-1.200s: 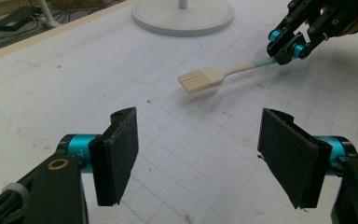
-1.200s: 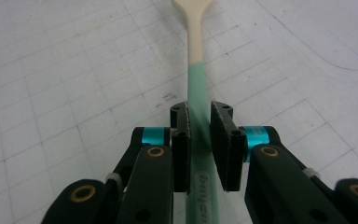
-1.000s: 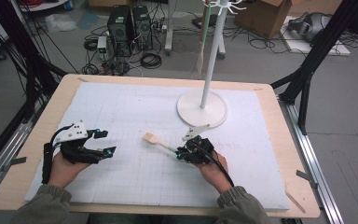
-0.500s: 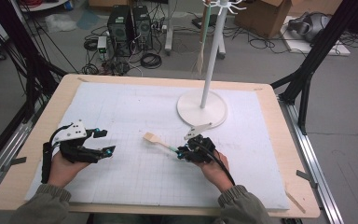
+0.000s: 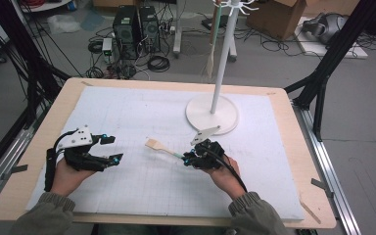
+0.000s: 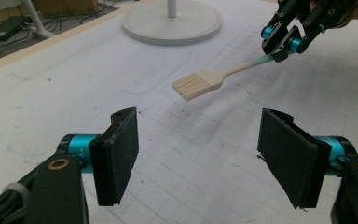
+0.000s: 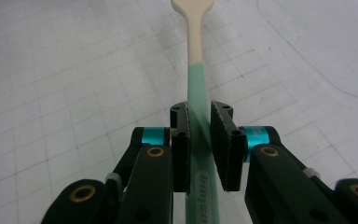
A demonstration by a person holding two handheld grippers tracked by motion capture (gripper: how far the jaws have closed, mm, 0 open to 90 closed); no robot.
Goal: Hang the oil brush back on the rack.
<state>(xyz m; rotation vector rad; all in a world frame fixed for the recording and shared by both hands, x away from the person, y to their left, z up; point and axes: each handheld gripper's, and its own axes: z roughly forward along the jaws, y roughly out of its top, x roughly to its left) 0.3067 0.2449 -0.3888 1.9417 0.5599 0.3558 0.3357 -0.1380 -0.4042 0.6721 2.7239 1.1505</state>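
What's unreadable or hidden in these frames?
- Print on the brush's green handle: right gripper view, blurred, partly behind the right tongs' pads.
- Brush head: right gripper view, cut off by the top edge.
- Stand's top hooks: high view, cut off by the top edge.
- Whether the brush head touches the mat: high view too small; left gripper view suggests it's raised.
- Left tongs: open, empty.

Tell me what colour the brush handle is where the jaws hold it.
Mint green, turning cream toward the head; the brush shows best in the right gripper view.
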